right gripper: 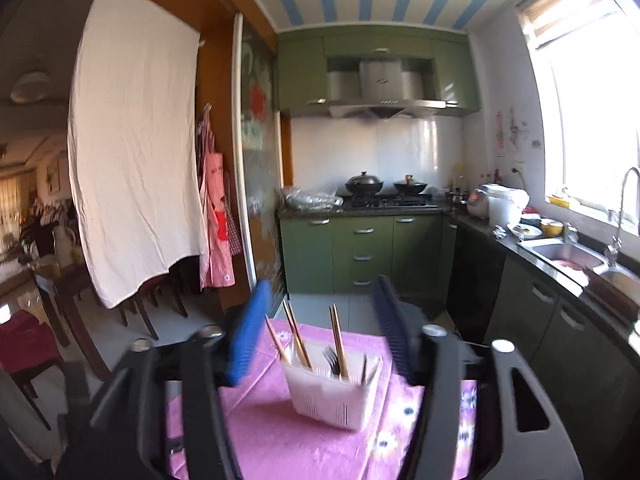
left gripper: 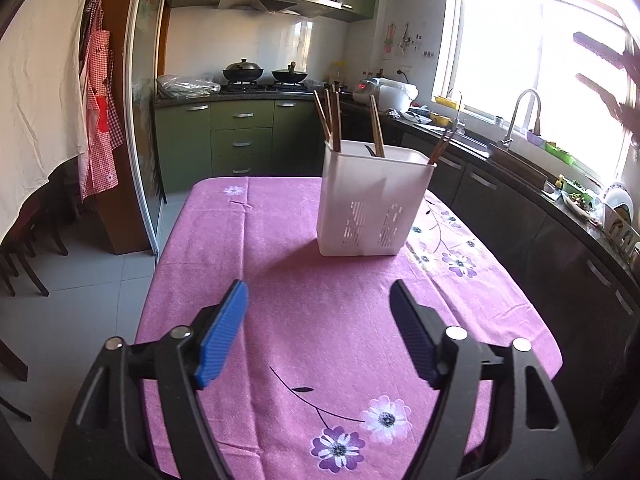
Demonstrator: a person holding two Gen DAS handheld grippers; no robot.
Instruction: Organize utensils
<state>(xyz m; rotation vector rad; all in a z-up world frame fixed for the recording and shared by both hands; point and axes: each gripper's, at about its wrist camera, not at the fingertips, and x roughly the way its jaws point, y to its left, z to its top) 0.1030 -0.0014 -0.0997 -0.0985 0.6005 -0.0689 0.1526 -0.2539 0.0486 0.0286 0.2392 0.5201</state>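
Observation:
A white slotted utensil holder (left gripper: 374,200) stands on the pink flowered tablecloth (left gripper: 304,320), at the far right part of the table. Several brown chopsticks (left gripper: 335,120) stick up out of it. My left gripper (left gripper: 320,288) hovers open over the cloth, short of the holder, with nothing between its blue pads. In the right wrist view the holder (right gripper: 332,396) sits below and ahead, with chopsticks (right gripper: 296,336) and a dark fork (right gripper: 331,360) inside. My right gripper (right gripper: 320,284) is open above it and holds nothing. That view is blurred.
A dark counter with a sink (right gripper: 560,252) and a faucet (left gripper: 520,116) runs along the right under the window. At the back are green cabinets, a stove with woks (left gripper: 244,70) and a rice cooker (left gripper: 384,90). Dark chairs (left gripper: 24,256) stand at the left.

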